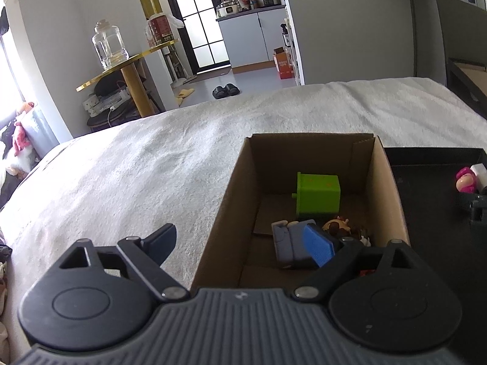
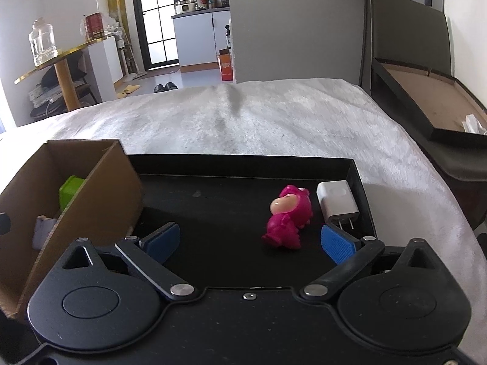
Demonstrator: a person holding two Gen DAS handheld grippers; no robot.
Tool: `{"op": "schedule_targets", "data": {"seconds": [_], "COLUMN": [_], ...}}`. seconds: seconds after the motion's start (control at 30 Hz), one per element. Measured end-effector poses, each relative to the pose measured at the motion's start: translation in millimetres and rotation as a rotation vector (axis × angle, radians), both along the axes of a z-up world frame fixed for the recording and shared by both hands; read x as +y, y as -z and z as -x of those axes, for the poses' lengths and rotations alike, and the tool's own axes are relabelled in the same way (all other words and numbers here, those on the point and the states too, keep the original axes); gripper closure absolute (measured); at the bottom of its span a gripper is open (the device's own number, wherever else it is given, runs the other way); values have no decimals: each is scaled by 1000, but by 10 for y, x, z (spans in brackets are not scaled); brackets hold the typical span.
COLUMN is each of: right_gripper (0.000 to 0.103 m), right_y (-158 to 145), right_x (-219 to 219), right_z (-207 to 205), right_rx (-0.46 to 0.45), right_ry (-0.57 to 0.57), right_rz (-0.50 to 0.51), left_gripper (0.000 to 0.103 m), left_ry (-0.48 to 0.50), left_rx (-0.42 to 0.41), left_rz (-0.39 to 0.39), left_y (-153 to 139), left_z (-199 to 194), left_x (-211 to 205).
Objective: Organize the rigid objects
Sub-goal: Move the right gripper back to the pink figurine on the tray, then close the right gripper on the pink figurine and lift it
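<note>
A cardboard box (image 1: 234,182) stands on a white blanket and holds a green block (image 1: 318,196), a grey toy (image 1: 289,241) and a small brown figure (image 1: 336,226). My left gripper (image 1: 243,246) hovers open over the box's near left wall, one finger outside and one inside, with nothing held. To the right lies a black tray (image 2: 243,162) with a pink toy figure (image 2: 289,216) and a white charger plug (image 2: 336,202). My right gripper (image 2: 252,241) stands open just above the tray, the pink figure between its fingers but ahead of the pads.
The box (image 2: 100,188) touches the tray's left side. The white blanket (image 1: 137,164) spreads far and left. A dark bed frame (image 2: 426,97) lies at the right. A gold side table (image 1: 127,64) with a glass jar stands beyond the bed's edge.
</note>
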State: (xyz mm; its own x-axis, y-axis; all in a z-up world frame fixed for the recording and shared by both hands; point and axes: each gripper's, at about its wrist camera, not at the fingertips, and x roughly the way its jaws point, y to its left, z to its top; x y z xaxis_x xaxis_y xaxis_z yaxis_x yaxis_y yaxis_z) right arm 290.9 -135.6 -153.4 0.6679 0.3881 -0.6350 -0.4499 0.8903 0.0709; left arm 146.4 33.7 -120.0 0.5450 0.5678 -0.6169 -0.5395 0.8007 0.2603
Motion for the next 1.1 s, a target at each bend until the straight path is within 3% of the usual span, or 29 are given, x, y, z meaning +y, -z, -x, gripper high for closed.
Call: {"op": "schedule_targets", "data": {"seconds": [0.6,0.83,0.9,0.93,0.97,1.1], "right_gripper": [8,25,42,62,70,70], "right_y": [360,449,448,441,428,385], "right_x": [-137,-100,-75,-55,-34,-51], "right_z": [-472,-540,-537,-530,-524,-498], "right_rx": [79,92,72,59,49,70], "right_ry": [31,24,13,1,-12,-31], "right_rz": [-1,-6,4,17,34,29], "left_gripper": [13,13,13,13,13,13], "left_ry": [-1,-2,-6,-7,-8,-13], "left_rx": [85,89,90,92,95,93], "left_rz": [-43,-58,-56,-56,-55,-45], "left_y": [105,108,110,119,123,137], "left_z": [-235,-262,-259,-253,-254,-244], "left_x": [-118,-137,-127,-129,-126,-120]}}
